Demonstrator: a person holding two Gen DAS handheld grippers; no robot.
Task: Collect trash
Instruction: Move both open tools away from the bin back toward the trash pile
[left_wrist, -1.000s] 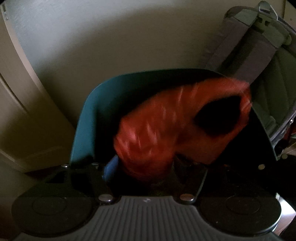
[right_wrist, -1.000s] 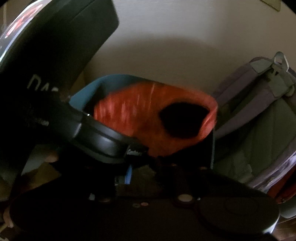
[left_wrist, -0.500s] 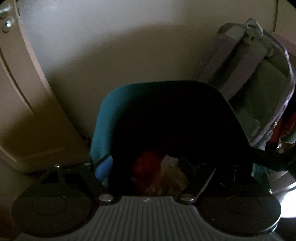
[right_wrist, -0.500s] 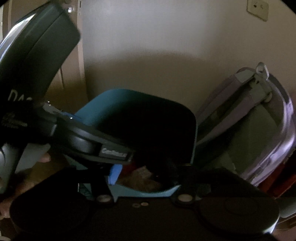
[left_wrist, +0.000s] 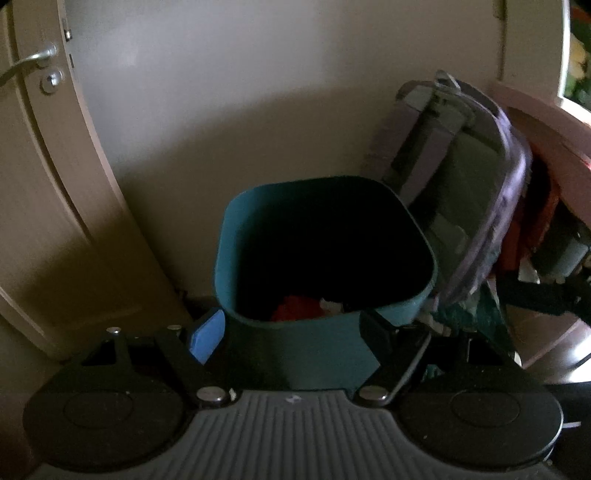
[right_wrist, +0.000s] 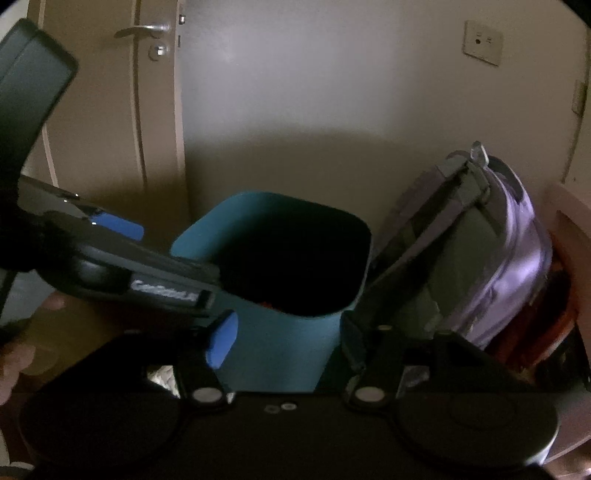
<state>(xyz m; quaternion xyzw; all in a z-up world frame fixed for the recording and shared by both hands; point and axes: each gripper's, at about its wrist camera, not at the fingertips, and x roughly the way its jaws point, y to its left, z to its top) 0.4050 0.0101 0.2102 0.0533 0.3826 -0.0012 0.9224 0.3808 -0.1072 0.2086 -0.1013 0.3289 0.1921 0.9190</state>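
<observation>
Both the left gripper (left_wrist: 291, 334) and the right gripper (right_wrist: 284, 338) hang spread and empty before the teal trash bin (left_wrist: 325, 310). An orange wrapper (left_wrist: 295, 308) (dim, partly hidden) lies inside it; a purple backpack (right_wrist: 480, 251) leans alongside.

The teal bin's (left_wrist: 225, 258) dark inside hides most of the red trash (left_wrist: 295, 308).

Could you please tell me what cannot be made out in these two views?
- Teal bin contents: left wrist view shows only a red scrap; the rest is lost in shadow.
- Bin base: hidden by the gripper bodies in both views.
- Items behind the purple backpack: dark, cut off.
</observation>
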